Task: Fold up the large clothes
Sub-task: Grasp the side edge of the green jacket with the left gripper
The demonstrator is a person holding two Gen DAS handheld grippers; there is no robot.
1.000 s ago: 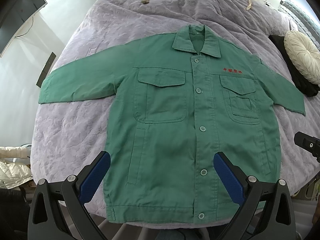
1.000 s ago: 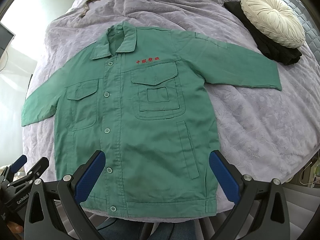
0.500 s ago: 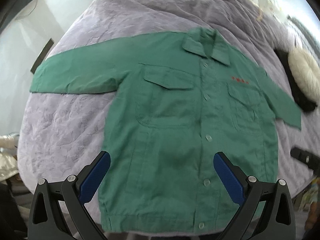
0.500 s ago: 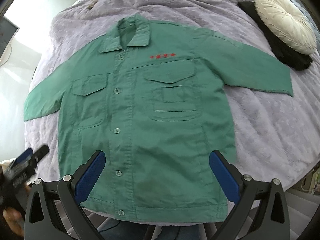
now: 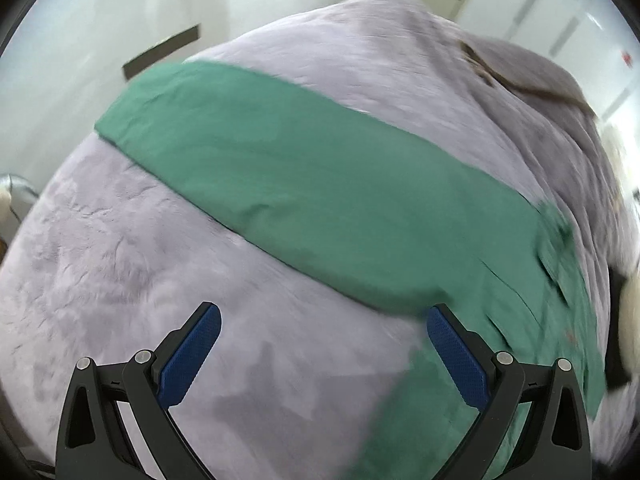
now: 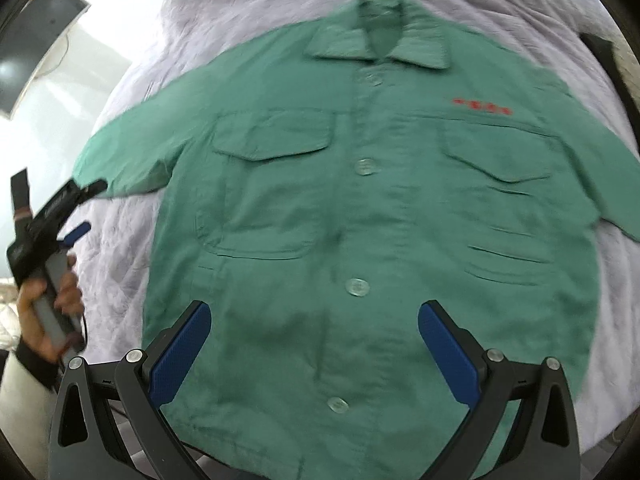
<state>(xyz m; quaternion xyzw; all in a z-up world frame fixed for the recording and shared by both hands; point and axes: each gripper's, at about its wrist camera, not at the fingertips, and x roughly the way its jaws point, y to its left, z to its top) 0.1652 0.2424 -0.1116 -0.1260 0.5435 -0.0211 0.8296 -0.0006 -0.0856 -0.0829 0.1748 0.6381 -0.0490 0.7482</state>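
On the lilac bedspread [image 6: 132, 248] the green jacket [image 6: 360, 220] lies flat, both tools [image 5: 324, 344] [image 6: 314, 344] gaping wide, empty.

Both tongs, left [image 5: 323, 344] and right [image 6: 314, 340], gape wide and empty, a hand [image 6: 48, 308] gripping the left handle.

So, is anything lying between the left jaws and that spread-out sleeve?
Nothing visible. Only bare purple bedspread lies between the open left gripper and the green jacket sleeve; the frame is blurred, though.
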